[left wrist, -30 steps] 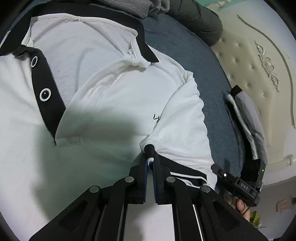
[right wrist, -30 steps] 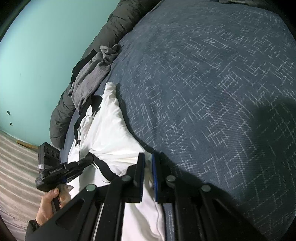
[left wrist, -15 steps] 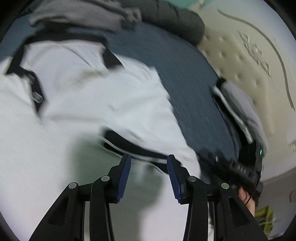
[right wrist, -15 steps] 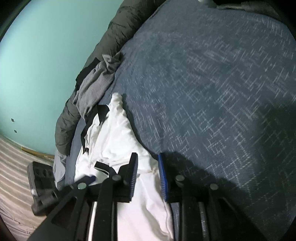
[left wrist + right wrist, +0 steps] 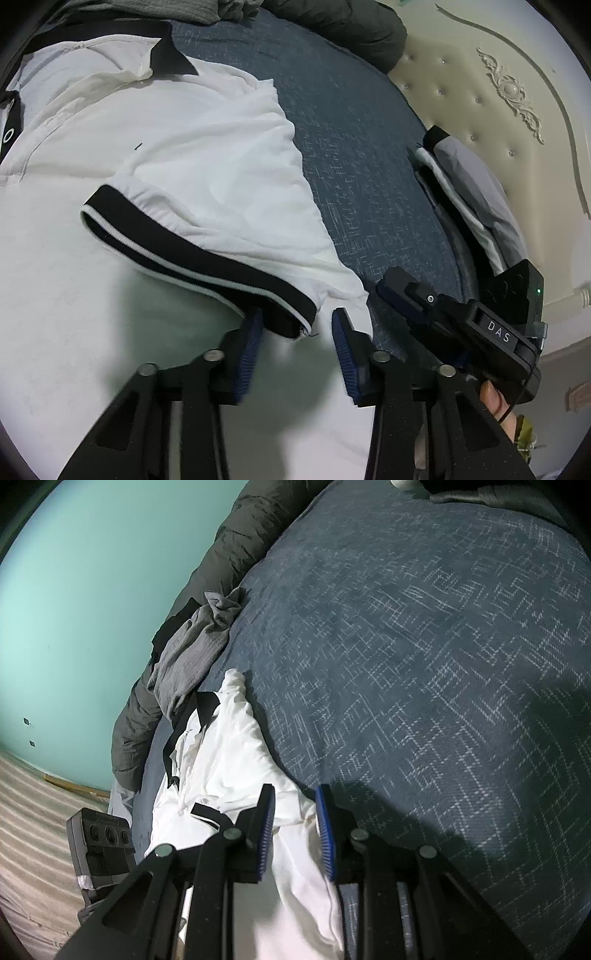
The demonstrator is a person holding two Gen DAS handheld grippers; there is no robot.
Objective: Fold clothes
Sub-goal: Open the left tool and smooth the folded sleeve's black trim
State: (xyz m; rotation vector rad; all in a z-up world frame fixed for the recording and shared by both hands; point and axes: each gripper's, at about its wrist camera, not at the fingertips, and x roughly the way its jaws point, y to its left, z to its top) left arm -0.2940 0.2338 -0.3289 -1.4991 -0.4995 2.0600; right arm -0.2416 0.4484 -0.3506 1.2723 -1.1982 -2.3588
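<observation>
White polo shirt (image 5: 207, 155) flat on bed (image 5: 406, 664), both grippers agape.

White polo shirt (image 5: 192, 147), black collar and placket, black sleeve cuff (image 5: 192, 254) with a white stripe.
Lying front up on the dark blue bedspread, its sleeve lying folded inward across the chest, fabric lightly rumpled.

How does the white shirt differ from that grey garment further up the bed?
The white shirt has black trim and lies spread fairly flat with a sleeve folded in; the grey garment is plain and lies crumpled in a heap. The white shirt sits right at both open grippers; the grey garment lies beyond them. Both rest on the blue bedspread.
</observation>
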